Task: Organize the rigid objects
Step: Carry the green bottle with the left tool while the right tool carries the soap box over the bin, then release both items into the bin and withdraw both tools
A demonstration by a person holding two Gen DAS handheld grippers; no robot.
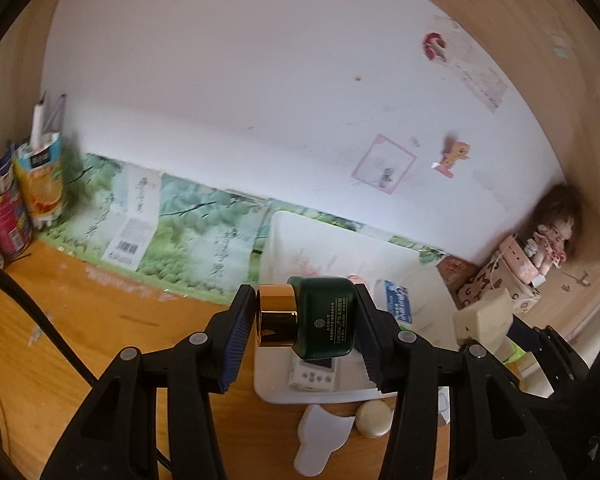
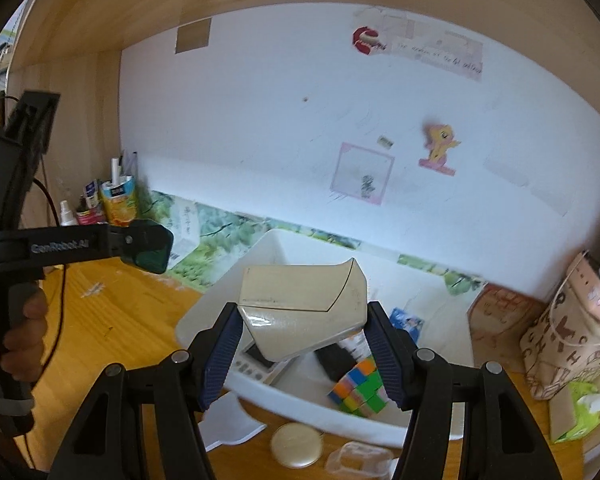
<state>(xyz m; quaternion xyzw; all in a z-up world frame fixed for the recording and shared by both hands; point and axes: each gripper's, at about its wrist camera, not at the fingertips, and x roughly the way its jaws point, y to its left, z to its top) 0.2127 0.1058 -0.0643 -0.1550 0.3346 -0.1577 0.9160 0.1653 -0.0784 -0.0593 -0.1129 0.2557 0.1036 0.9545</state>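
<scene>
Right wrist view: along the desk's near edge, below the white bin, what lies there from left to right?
White flat piece → round cream compact → small clear plastic case → green tissue pack at far right.

The wooden desk (image 2: 140,312) sits in a pale wood alcove with a white back wall. A white plastic bin (image 2: 220,312) rests on it near the middle. In front of the bin lie a round cream compact (image 2: 296,446), a white flat piece (image 2: 230,426) with a notched edge, and a small clear plastic case (image 2: 358,460). Along the back wall a green landscape-printed sheet (image 1: 180,240) stands against the desk. In the far left corner stand an orange juice carton (image 1: 44,184) holding pens, a pink can (image 1: 8,220) and a small white spray bottle (image 2: 66,214). On the right are a patterned fabric bag (image 2: 568,344) and a green tissue pack (image 2: 580,408).
</scene>
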